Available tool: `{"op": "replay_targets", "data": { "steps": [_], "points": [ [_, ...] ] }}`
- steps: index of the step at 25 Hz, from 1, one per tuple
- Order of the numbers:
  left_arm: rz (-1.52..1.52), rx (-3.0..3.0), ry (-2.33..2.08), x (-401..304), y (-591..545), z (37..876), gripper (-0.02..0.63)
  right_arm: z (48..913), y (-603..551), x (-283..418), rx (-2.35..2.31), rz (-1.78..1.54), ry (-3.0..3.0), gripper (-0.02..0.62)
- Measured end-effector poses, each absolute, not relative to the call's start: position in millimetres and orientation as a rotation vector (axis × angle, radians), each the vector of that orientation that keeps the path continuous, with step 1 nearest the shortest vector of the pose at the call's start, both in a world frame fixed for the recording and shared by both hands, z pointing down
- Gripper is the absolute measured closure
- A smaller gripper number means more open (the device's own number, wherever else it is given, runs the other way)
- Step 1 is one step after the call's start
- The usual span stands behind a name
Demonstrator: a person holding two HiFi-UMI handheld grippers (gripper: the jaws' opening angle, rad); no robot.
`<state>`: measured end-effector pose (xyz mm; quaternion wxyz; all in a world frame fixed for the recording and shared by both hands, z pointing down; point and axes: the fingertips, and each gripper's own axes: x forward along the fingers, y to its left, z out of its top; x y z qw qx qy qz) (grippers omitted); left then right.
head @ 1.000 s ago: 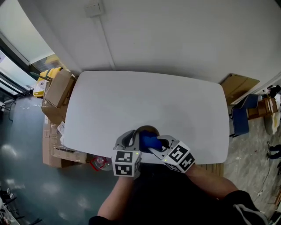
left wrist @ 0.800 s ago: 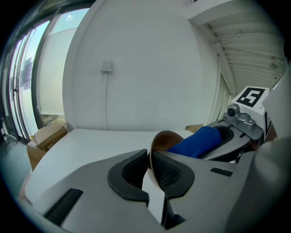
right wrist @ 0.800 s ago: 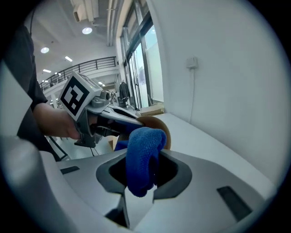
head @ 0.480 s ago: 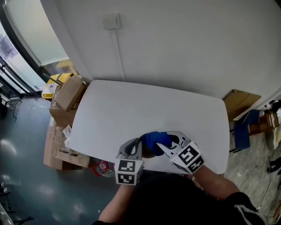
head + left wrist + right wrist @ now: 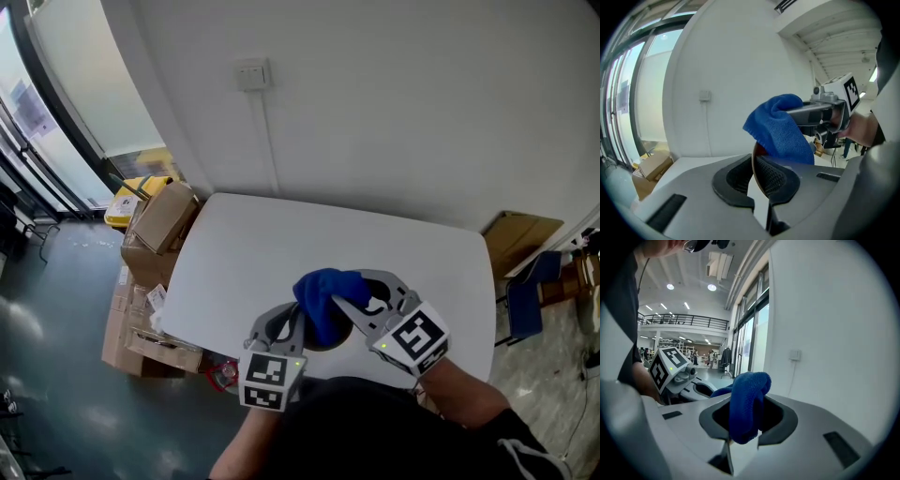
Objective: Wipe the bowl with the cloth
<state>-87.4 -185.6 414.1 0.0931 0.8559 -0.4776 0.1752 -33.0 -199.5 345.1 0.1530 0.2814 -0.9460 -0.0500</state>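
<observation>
The bowl [image 5: 754, 174] sits over the desk's [image 5: 281, 244] 6 o'clock edge, and your left gripper's [image 5: 292, 323] fingers are closing on its rim. Your right gripper's [image 5: 349, 302] fingers pinch the blue cloth [image 5: 323, 300], pressed against the bowl from 3 o'clock.

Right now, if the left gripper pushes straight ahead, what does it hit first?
The cloth in the right gripper, probably; depth is unclear. The left gripper, jaws closing on the bowl rim, points right at it.

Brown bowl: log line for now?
left gripper: shut on thin brown bowl rim | right gripper: shut on blue microfibre cloth | cloth over bowl
</observation>
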Motion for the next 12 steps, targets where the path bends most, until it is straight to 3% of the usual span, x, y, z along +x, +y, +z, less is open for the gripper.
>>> {"op": "replay_targets", "data": {
  "steps": [6, 12],
  "points": [
    [0.355, 2.493, -1.523, -127.6, -196.4, 376.8, 0.588, 349.6, -204.9, -10.8, 0.906, -0.037, -2.703, 0.518],
    [0.161, 2.468, -1.518, -137.7, -206.8, 346.2, 0.588, 365.1, -182.6, -32.8, 0.737, -0.021, -2.722, 0.519]
  ]
}}
